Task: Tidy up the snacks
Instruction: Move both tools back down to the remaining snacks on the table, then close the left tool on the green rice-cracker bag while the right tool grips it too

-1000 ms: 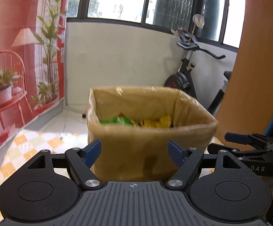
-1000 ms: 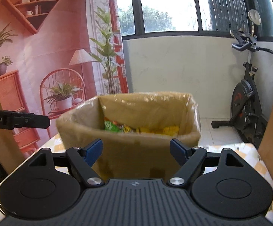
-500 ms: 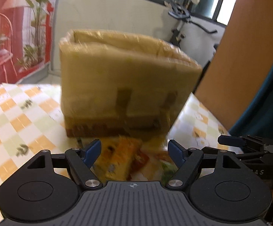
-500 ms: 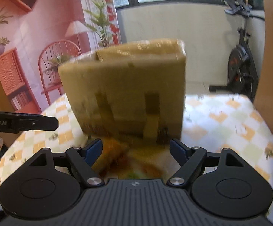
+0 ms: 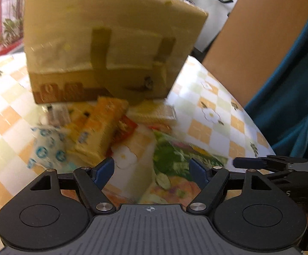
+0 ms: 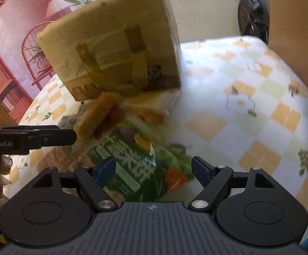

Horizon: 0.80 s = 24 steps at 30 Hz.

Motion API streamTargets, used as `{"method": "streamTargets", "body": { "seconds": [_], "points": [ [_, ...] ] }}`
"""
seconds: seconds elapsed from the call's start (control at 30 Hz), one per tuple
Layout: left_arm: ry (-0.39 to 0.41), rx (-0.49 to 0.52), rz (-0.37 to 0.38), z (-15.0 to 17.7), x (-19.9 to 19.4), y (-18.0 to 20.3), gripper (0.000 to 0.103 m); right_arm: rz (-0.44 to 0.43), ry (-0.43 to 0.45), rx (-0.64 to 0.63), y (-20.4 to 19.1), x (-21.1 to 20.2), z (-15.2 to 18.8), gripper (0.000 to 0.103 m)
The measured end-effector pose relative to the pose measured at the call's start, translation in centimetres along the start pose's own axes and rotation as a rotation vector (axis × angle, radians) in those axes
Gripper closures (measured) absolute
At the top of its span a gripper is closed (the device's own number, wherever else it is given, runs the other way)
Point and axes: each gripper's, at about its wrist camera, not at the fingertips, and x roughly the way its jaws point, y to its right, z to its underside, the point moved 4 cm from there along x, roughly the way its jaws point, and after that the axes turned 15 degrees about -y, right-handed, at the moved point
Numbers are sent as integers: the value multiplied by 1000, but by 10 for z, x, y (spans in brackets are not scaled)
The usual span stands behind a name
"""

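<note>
Snacks heaped on the checked table (image 6: 249,97), in front of a taped cardboard box (image 5: 111,42) standing straight ahead of both pairs of jaws. Left gripper (image 5: 151,167) released, jaws spread wide and clasping nothing; beyond and between them a pale packet (image 5: 139,148), ahead and to the left an orange packet (image 5: 103,131), further left a white wrapper with blue print (image 5: 47,148). Right gripper (image 6: 154,167) likewise released, jaws apart with nothing pressed; green packet (image 6: 137,159) lying between and just beyond them, whether touched cannot be told through the blur. Orange packet ahead and to the left there, near the box's foot. Left gripper's black finger reaching in from the left edge of the right wrist view.
</note>
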Motion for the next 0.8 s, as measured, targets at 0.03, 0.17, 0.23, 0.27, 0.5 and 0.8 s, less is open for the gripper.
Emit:
{"method": "streamTargets", "body": {
  "seconds": [0.03, 0.17, 0.23, 0.27, 0.5, 0.8],
  "points": [
    [-10, -4, 9, 1, 5, 1, 24, -8, -9, 6, 1, 2, 2, 22],
    [-43, -20, 24, 2, 15, -2, 25, -26, -38, 11, 2, 11, 5, 22],
    [-52, -24, 31, 2, 18, -1, 25, -38, -46, 20, 4, 14, 6, 21],
    [-57, -25, 34, 2, 20, -1, 25, -43, -49, 29, 5, 15, 6, 18],
    [-93, -20, 52, 2, 31, 5, 27, -101, -81, 105, 16, 21, 7, 15],
    [-110, -22, 77, 5, 38, 10, 34, -162, -103, 126, 17, 27, 5, 15]
  ]
}}
